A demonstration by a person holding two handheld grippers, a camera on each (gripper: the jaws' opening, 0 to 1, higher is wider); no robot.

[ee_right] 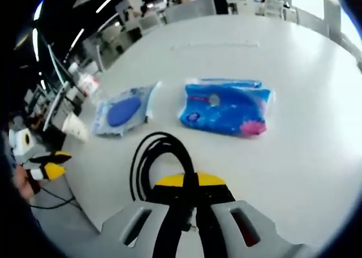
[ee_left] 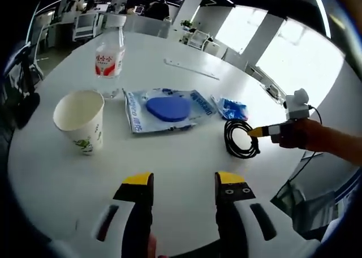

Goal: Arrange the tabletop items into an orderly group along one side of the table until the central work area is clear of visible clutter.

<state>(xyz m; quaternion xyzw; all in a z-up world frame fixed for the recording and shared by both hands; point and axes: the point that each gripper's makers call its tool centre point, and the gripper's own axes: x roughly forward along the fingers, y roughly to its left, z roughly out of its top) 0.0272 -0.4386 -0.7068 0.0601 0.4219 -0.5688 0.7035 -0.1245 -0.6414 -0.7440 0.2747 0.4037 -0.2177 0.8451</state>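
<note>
- Fingers [ee_left: 138, 185] of the left gripper [ee_left: 185, 185] stand apart over the bare near edge of the white surface [ee_left: 181, 156], holding nothing, in the left gripper view.
- Ahead of the left finger stands a paper cup [ee_left: 81, 121], upright; beyond it, a clear bottle [ee_left: 110, 59] with a red label.
- Between the two fingers and further on lies a clear pouch [ee_left: 167, 108] with a blue oval inside, flat on the surface.
- Ahead of the right finger lies a coiled black cable [ee_left: 240, 138]; the right gripper [ee_left: 261, 132] comes in from the right with its yellow tips at the coil. Just past the coil lies a small blue packet [ee_left: 232, 108].
- Right gripper view: the fingers [ee_right: 168, 181] are closed on the black cable [ee_right: 158, 156], whose loops lie just ahead of them.
- Beyond the loops, the blue packet [ee_right: 227, 106] lies ahead and to the right, the pouch [ee_right: 122, 114] ahead and to the left, well apart from each other.
- Far left, the cup [ee_right: 73, 127] lies near the surface [ee_right: 305, 156] edge, with the left gripper [ee_right: 50, 163] below it.
</note>
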